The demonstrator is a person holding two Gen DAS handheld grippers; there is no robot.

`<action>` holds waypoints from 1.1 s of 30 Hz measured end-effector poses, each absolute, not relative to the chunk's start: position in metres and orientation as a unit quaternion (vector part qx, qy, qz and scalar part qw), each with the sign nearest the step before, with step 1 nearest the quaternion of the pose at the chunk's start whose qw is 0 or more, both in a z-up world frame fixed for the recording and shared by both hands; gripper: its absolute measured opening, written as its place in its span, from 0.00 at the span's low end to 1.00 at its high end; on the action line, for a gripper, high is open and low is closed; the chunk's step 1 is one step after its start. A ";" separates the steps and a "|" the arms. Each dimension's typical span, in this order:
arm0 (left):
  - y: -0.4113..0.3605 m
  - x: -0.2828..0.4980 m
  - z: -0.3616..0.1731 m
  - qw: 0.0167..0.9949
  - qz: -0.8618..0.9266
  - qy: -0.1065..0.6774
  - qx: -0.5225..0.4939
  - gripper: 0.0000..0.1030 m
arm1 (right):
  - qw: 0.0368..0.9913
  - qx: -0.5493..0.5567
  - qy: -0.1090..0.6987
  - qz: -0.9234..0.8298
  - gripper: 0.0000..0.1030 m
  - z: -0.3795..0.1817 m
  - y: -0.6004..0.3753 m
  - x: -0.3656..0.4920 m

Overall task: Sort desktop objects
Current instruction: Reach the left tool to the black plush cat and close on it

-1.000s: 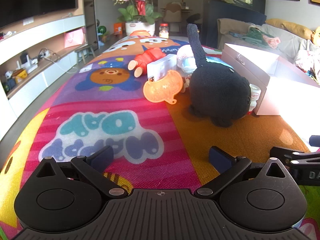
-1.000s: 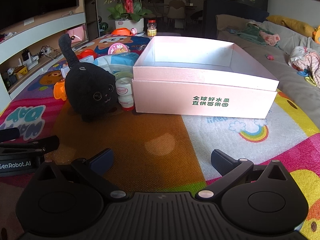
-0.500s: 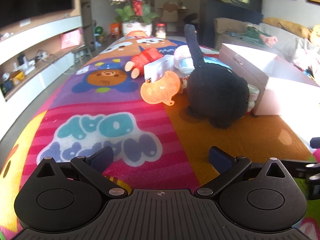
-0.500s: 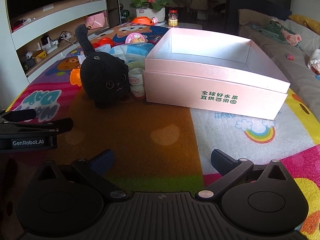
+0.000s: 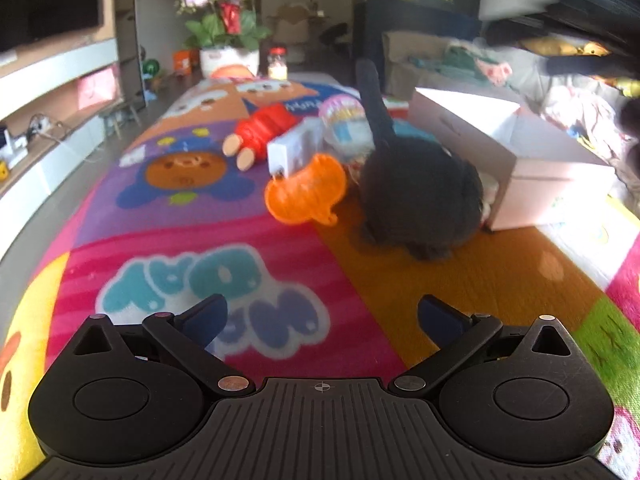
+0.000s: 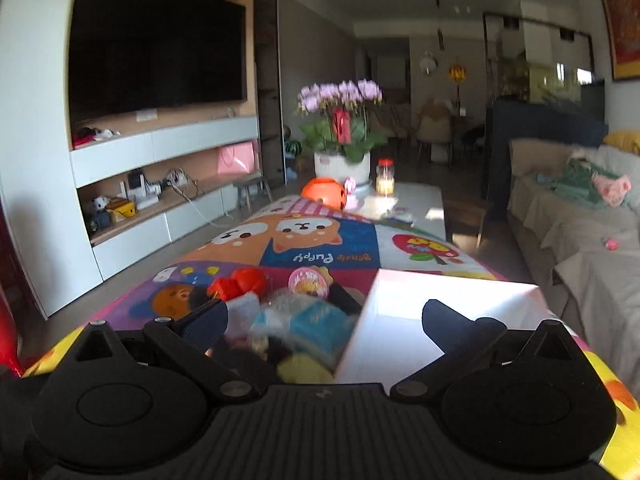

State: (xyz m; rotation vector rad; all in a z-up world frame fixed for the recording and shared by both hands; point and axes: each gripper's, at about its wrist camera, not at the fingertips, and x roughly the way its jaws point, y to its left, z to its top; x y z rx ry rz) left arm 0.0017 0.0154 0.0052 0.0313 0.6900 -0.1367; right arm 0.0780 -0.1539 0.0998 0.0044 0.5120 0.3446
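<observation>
A black plush cat (image 5: 420, 196) sits on the colourful mat, its back to my left gripper (image 5: 322, 316), which stands open and empty well short of it. Left of the cat lie an orange plastic toy (image 5: 306, 194), a white card box (image 5: 294, 150) and a red toy (image 5: 266, 128). An open pink box (image 5: 516, 160) stands right of the cat. My right gripper (image 6: 326, 320) is open and empty, raised and tilted up above the pile. Below it I see the red toy (image 6: 240, 282), a round pink toy (image 6: 308, 282), a blue packet (image 6: 320, 326) and the pink box (image 6: 440, 320).
A potted orchid (image 6: 340, 140), an orange pumpkin-shaped toy (image 6: 324, 196) and a small jar (image 6: 385, 182) stand at the table's far end. A sofa (image 6: 580, 220) with clothes runs along the right. A TV wall with shelves (image 6: 160, 184) is on the left.
My right gripper has lifted and pitched upward and forward, so its view now looks over the pile toward the room. The left gripper has shifted slightly; the right gripper is gone from its view.
</observation>
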 end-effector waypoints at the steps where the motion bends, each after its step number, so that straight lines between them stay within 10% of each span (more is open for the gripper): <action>1: 0.016 0.004 0.005 0.938 -0.073 0.338 0.016 1.00 | 0.942 0.025 0.284 0.180 1.00 0.103 -0.146 0.108; 14: 0.024 0.003 0.001 0.935 -0.091 0.341 -0.012 1.00 | 0.837 0.014 0.528 0.140 1.00 0.025 -0.064 0.323; 28: 0.020 0.002 0.001 0.934 -0.089 0.346 0.002 1.00 | 0.748 0.056 0.591 0.298 1.00 0.032 -0.060 0.230; 33: 0.019 0.002 0.000 0.934 -0.088 0.346 0.004 1.00 | 0.836 0.129 0.445 0.293 1.00 0.095 -0.145 0.156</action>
